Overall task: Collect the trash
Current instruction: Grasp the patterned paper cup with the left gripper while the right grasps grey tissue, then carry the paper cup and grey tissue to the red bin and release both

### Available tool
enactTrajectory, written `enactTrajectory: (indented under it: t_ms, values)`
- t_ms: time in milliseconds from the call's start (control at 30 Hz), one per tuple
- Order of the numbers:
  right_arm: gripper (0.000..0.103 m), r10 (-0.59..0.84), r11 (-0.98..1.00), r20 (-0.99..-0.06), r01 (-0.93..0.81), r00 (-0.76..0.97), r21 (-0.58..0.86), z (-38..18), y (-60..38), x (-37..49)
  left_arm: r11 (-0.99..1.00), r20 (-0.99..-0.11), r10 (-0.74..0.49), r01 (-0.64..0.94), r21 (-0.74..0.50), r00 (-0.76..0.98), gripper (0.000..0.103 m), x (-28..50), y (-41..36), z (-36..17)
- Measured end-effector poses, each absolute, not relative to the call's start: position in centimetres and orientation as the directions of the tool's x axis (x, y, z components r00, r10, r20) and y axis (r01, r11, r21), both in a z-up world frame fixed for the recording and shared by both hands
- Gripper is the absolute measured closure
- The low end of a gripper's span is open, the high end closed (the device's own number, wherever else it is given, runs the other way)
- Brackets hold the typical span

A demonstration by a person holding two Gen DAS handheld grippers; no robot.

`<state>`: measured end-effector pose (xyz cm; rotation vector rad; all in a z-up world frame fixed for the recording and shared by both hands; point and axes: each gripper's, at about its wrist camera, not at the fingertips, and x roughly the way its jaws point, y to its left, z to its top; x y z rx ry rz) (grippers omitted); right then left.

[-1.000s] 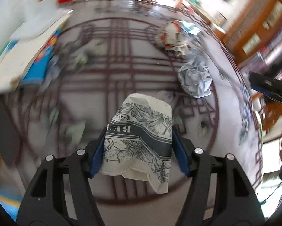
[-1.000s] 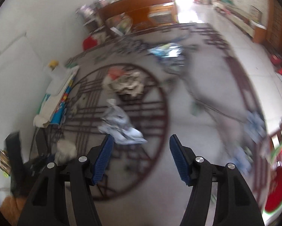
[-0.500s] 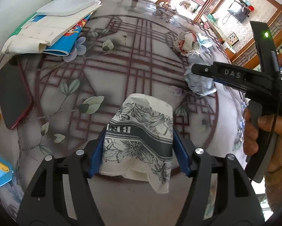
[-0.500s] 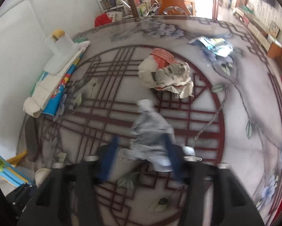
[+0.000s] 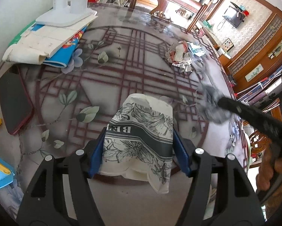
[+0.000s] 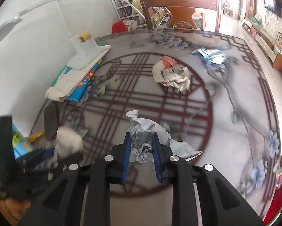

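- Right gripper (image 6: 140,156): blue pads have just been closing, now pinching a crumpled grey-white paper wad (image 6: 148,133). Wad sticks out past the tips, w/ a loose flap trailing to the right.
- Left gripper (image 5: 139,146): clamped on a squashed paper cup (image 5: 141,137) w/ black floral print. Cup is dented and its lower edge hangs out below the pads.
- In the left wrist view the wad shows blurred, at the tip of the right gripper, apart from the cup.
- Still lying on the glass-topped surface (image 6: 235,135): a crumpled printed wrapper ball (image 6: 172,74) past the wad, and a shiny blue foil packet (image 6: 210,55) further back near the far edge. So 2 pieces held, 2 left, by my read.
- Not trash, likely: a stack of books/papers (image 6: 78,77) by the wall, a dark phone (image 5: 14,99) beside it.
- No bin visible in either view.
- Risks:
  - Grip on the wad is near one end; loose paper could slide out or tear if swung fast.
  - Trailing flap may snag on the surface or drag.
  - Cup already crushed; more squeeze could fold it and let it slip out.
  - Both grippers full, so no way to grab the wrapper or foil till smth is dropped off.
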<state>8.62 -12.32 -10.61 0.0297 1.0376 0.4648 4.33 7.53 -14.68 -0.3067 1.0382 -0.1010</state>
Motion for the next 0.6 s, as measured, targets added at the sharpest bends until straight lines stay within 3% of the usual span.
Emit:
enactTrajectory:
  t_ms: [600]
  values:
    - [0.082,0.317,0.948,-0.79,-0.156,0.525,0.277,-9.4,-20.6,0.1,0.971,-0.784,-0.208,0.025,-0.239,0.585,0.04,3.2,2.6,-10.8]
